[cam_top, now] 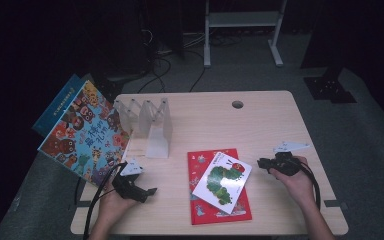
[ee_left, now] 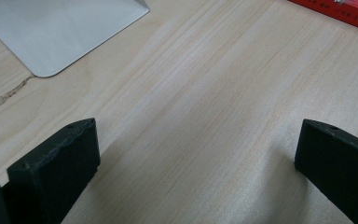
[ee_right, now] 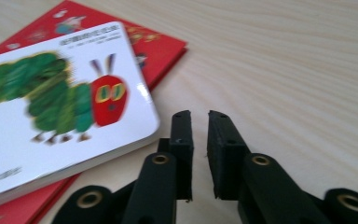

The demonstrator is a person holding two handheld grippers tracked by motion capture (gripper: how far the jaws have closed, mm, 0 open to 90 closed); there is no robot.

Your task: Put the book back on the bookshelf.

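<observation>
Two books stacked near the table's front edge, the white caterpillar book askew atop the red book, neither yet shelved. Just beside them, right gripper nearly shut on nothing; left gripper wide open, empty, over bare wood. Farther back, clear rack unfilled; sorting judged barely begun.

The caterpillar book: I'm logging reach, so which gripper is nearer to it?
Right. The right gripper sits just beside the caterpillar book; the left gripper is farther off.
</observation>
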